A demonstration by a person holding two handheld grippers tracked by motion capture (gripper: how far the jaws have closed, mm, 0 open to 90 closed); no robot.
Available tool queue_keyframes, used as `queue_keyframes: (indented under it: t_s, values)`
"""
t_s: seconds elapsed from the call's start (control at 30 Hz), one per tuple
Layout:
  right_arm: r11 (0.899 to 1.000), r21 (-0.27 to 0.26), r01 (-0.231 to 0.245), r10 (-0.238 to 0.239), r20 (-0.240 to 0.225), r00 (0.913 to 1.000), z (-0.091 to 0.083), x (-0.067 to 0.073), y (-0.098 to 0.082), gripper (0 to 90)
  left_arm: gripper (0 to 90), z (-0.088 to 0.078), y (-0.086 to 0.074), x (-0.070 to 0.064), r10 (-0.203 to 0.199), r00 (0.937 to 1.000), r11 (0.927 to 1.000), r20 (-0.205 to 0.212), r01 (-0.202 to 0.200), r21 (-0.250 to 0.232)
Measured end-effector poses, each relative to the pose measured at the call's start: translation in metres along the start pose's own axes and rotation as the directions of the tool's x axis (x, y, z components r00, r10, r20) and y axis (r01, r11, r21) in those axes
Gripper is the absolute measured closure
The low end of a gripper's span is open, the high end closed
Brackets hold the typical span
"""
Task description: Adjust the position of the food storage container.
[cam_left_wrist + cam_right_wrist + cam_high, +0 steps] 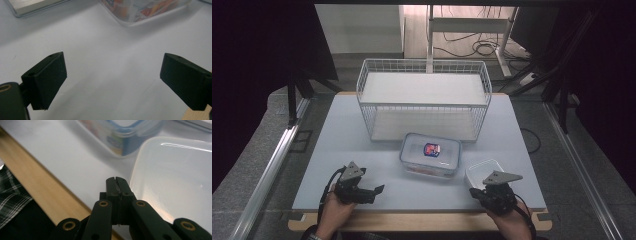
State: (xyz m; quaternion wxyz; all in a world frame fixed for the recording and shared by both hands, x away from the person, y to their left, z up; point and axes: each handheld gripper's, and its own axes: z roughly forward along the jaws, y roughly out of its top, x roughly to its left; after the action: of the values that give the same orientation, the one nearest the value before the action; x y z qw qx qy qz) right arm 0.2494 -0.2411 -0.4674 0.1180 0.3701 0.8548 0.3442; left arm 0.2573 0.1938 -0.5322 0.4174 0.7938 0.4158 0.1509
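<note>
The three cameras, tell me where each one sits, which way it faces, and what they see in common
High view: above the person's side, looking forward and down on the table; both hands with left gripper and right gripper.
Left gripper view: rides the left gripper, open jaws over bare table, toward the lidded container.
Right gripper view: rides the right gripper, jaws shut, beside the white tub.
Shared: the lidded container shows in all three.

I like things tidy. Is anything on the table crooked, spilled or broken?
Nothing is spilled or broken. The lidded food container sits slightly askew to the wire basket, and the white tub lies close to the table's near edge.
</note>
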Motion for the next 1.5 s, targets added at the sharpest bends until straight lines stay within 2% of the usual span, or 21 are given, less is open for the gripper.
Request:
queue_keyframes:
  t_s: [0.03, 0.27, 0.5, 0.57, 0.63, 0.77, 0.83, 0.9, 1.0, 1.03, 1.13, 1.17, 1.3, 1.4, 1.43, 1.5]
  values:
    - [1.0, -0.014, -0.018, 0.018, -0.001, 0.9998, 0.0, -0.008, -0.001, 89.5, 7.2, 0.0, 0.0, 0.0, -0.002, 1.0, 1.0, 0.001, 0.002, -0.001]
    - [0.998, -0.032, -0.049, 0.05, 0.037, 0.9981, -0.001, -0.03, -0.002, 89.5, 7.3, 0.0, 0.0, 0.001, -0.014, 0.9999, 0.9999, 0.008, 0.014, -0.002]
    - [0.995, -0.054, -0.083, 0.086, 0.053, 0.9949, 0.001, -0.054, -0.004, 89.5, 7.3, -0.001, 0.001, 0.001, -0.036, 0.9989, 0.9992, 0.029, 0.036, -0.013]
    - [0.994, -0.06, -0.087, 0.091, 0.078, 0.9927, 0.001, -0.062, -0.003, 89.5, 7.3, -0.001, 0.002, 0.001, -0.048, 0.998, 0.9987, 0.041, 0.049, -0.014]
    - [0.993, -0.066, -0.094, 0.1, 0.084, 0.9914, 0.001, -0.069, -0.003, 89.5, 7.3, -0.001, 0.002, 0.0, -0.05, 0.9978, 0.9987, 0.044, 0.05, -0.01]
    - [0.993, -0.074, -0.092, 0.1, 0.114, 0.9884, 0.001, -0.08, -0.002, 89.5, 7.2, 0.0, 0.003, -0.002, -0.044, 0.9979, 0.9991, 0.047, 0.044, 0.0]
    - [0.992, -0.08, -0.096, 0.107, 0.149, 0.983, 0.002, -0.09, 0.0, 89.6, 7.1, -0.001, 0.004, -0.003, -0.038, 0.9974, 0.9993, 0.062, 0.038, -0.001]
    - [0.99, -0.088, -0.108, 0.122, 0.163, 0.9792, 0.002, -0.099, 0.001, 89.6, 7.6, 0.0, 0.006, -0.004, -0.033, 0.9976, 0.9994, 0.06, 0.033, 0.003]
    - [0.99, -0.088, -0.109, 0.123, 0.171, 0.9776, 0.002, -0.1, 0.001, 89.6, 9.8, 0.001, 0.007, -0.006, -0.013, 0.999, 0.9998, 0.043, 0.012, 0.014]
    - [0.99, -0.097, -0.1, 0.117, 0.176, 0.9774, 0.0, -0.096, 0.002, 89.5, 15.5, -0.001, 0.01, -0.006, -0.004, 0.9996, 1.0, 0.028, 0.004, 0.007]
    - [0.989, -0.127, -0.081, 0.101, 0.164, 0.9813, -0.003, -0.089, 0.007, 89.5, 31.8, -0.003, 0.014, -0.003, -0.004, 0.9989, 0.9999, 0.047, 0.005, -0.011]
    - [0.988, -0.132, -0.077, 0.097, 0.156, 0.983, -0.001, -0.085, 0.01, 89.5, 36.9, -0.002, 0.022, 0.001, 0.004, 0.9991, 0.9997, 0.042, -0.003, -0.025]
    - [0.99, -0.126, -0.066, 0.083, 0.134, 0.9875, 0.006, -0.08, 0.016, 89.2, 59.3, 0.004, 0.034, 0.008, -0.022, 0.9984, 0.9989, 0.053, 0.024, -0.04]
    - [0.991, -0.118, -0.055, 0.068, 0.108, 0.9919, 0.022, -0.072, 0.026, 89.3, 77.9, 0.019, 0.051, 0.016, -0.013, 0.9994, 0.9996, 0.032, 0.014, -0.025]
    - [0.992, -0.117, -0.053, 0.066, 0.107, 0.9921, 0.025, -0.071, 0.028, 89.4, 81.8, 0.019, 0.051, 0.016, -0.013, 0.9994, 0.9996, 0.032, 0.014, -0.025]
    - [0.993, -0.112, -0.047, 0.058, 0.102, 0.9931, 0.034, -0.068, 0.034, 89.5, 87.0, 0.035, 0.065, 0.022, -0.004, 0.9997, 0.9999, 0.024, 0.005, -0.015]
